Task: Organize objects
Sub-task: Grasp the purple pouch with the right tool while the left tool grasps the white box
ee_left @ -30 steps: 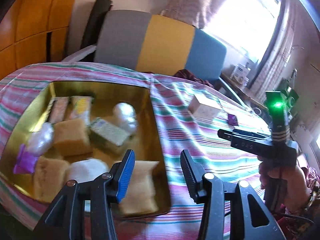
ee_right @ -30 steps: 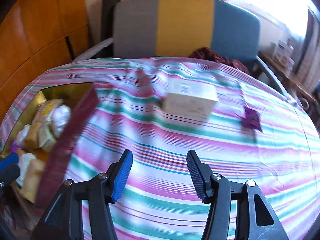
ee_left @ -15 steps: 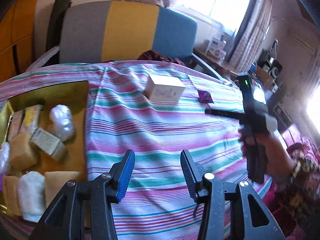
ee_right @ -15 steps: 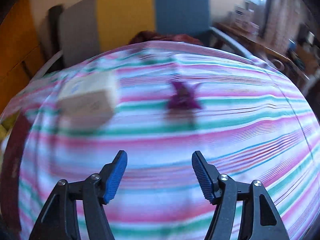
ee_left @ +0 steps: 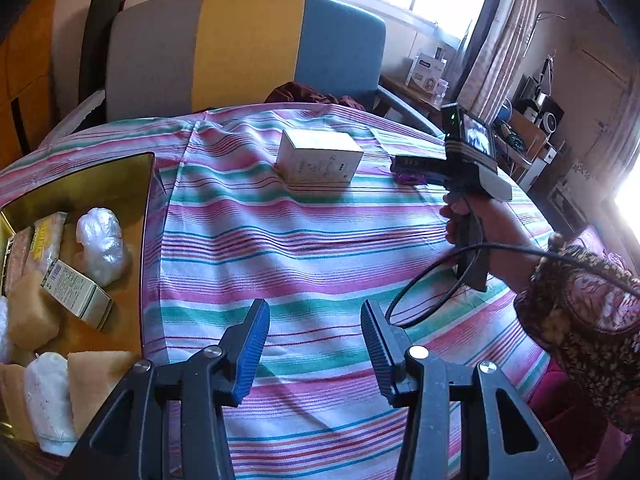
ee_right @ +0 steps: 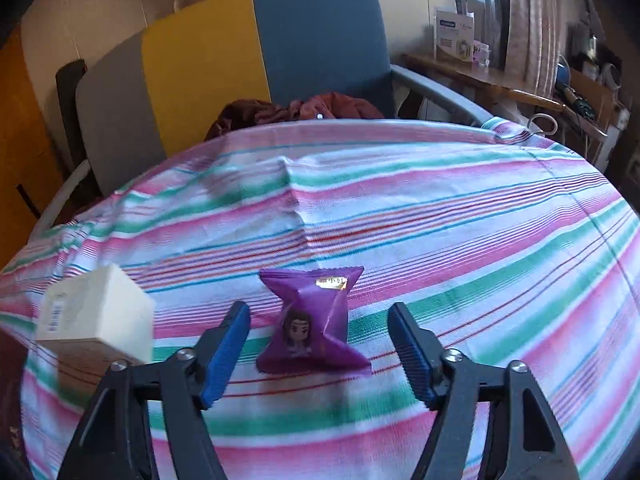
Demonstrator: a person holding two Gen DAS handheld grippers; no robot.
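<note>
A purple candy packet (ee_right: 312, 320) lies on the striped tablecloth (ee_right: 440, 220). My right gripper (ee_right: 317, 306) hangs low over it with one finger on each side. Its jaws are closing, and the pads stand clear of the wrapper. A white carton (ee_right: 96, 320) sits just left of it. In the left wrist view the same carton (ee_left: 320, 156) stands mid-table, with the right gripper (ee_left: 412, 165) over the packet (ee_left: 408, 178) beside it. My left gripper (ee_left: 313, 306) is open and empty above bare cloth, right of the gold tin (ee_left: 147, 200).
The tin holds yellow sponge-like blocks (ee_left: 28, 312), white wrapped lumps (ee_left: 100, 240) and a small printed box (ee_left: 76, 294). A grey, yellow and blue chair (ee_left: 248, 48) stands behind the table. A hand and patterned sleeve (ee_left: 580, 300) hold the right gripper, its cable looping down.
The left wrist view swung from over the tin to the cloth on its right. My right gripper travelled right past the white carton and came down around the purple packet.
</note>
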